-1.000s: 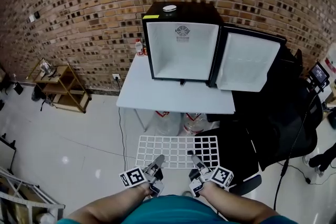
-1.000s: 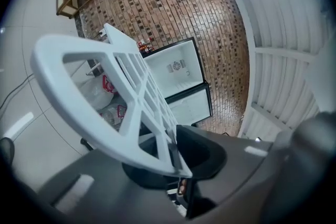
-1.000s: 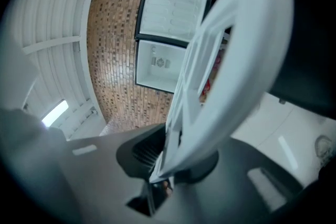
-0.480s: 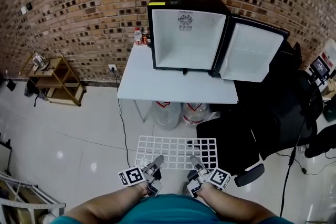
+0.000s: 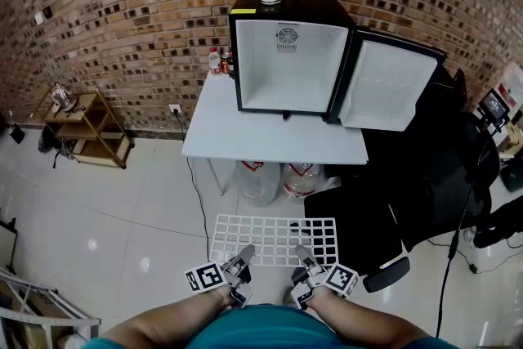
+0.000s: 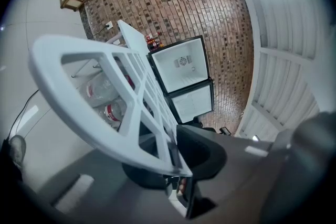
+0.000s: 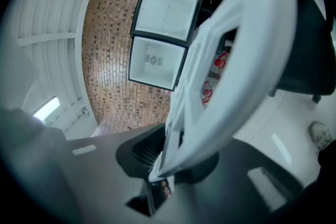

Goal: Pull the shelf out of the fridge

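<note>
The white grid shelf (image 5: 274,238) hangs level in the air in front of me, well clear of the fridge. My left gripper (image 5: 242,256) is shut on its near edge at the left, my right gripper (image 5: 303,257) on the same edge at the right. In the left gripper view the shelf (image 6: 126,107) runs out from between the jaws; the right gripper view shows the shelf (image 7: 220,65) the same way. The black mini fridge (image 5: 288,61) stands on a white table (image 5: 274,145), its door (image 5: 384,90) swung open to the right and its white inside bare.
Two large water bottles (image 5: 282,176) stand under the table. A black office chair (image 5: 417,200) is right of the shelf. A wooden rack (image 5: 82,127) stands at the left by the brick wall. Small bottles (image 5: 217,60) sit on the table left of the fridge.
Both grippers and the shelf have drawn slightly back and down, away from the fridge. The view has shifted a little; the grips are unchanged.
</note>
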{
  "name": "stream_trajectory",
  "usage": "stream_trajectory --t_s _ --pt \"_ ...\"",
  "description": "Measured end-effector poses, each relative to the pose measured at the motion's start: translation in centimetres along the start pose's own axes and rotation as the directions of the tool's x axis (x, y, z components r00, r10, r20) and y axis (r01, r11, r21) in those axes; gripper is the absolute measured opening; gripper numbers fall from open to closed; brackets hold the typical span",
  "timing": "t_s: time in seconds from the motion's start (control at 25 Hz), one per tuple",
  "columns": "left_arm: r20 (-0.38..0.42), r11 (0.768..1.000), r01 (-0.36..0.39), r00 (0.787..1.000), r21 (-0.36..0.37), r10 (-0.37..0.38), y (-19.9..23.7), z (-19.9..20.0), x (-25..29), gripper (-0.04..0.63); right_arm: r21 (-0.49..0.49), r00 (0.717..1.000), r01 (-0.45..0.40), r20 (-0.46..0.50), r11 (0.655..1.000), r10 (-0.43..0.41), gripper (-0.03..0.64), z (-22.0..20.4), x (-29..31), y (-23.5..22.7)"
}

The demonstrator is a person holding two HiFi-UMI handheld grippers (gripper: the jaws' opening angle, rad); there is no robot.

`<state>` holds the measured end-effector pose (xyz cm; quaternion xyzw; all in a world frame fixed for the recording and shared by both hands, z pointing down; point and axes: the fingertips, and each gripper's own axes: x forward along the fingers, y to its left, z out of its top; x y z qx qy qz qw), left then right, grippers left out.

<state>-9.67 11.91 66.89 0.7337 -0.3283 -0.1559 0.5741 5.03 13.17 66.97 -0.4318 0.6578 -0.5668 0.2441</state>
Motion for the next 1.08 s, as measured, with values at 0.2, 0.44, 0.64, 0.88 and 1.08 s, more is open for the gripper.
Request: stream_trajectory --t_s 0.2,0.44,0.64,0.88,1.08 --pt "0.005 1.0 -0.002 1.0 0.0 0.002 -0.13 -0.02 -0.24 0.057 0.013 1.0 -0.015 -0.001 1.0 0.015 0.046 -0.24 0.0 0.32" --pt "0.006 1.0 -0.005 1.0 0.017 0.005 -0.11 0.22 -0.39 0.057 0.004 1.0 -0.024 -0.001 1.0 0.024 0.046 -0.28 0.14 0.48" --pt "0.006 1.0 -0.002 1.0 0.006 0.002 -0.13 0.29 -0.38 0.057 0.015 1.0 -0.016 -0.002 1.0 0.016 0.046 -0.37 0.22 0.53" --pt "0.002 1.0 -0.007 1.0 0.002 0.007 0.18 0.14 -0.21 0.057 0.021 1.0 -0.013 -0.004 1.0 0.013 0.046 -0.39 0.23 0.15" --pt "0.001 1.0 -0.007 1.0 0.002 0.007 0.35 -0.06 -0.04 0.057 0.017 1.0 -0.019 -0.004 1.0 0.019 0.046 -0.25 0.23 -0.09"
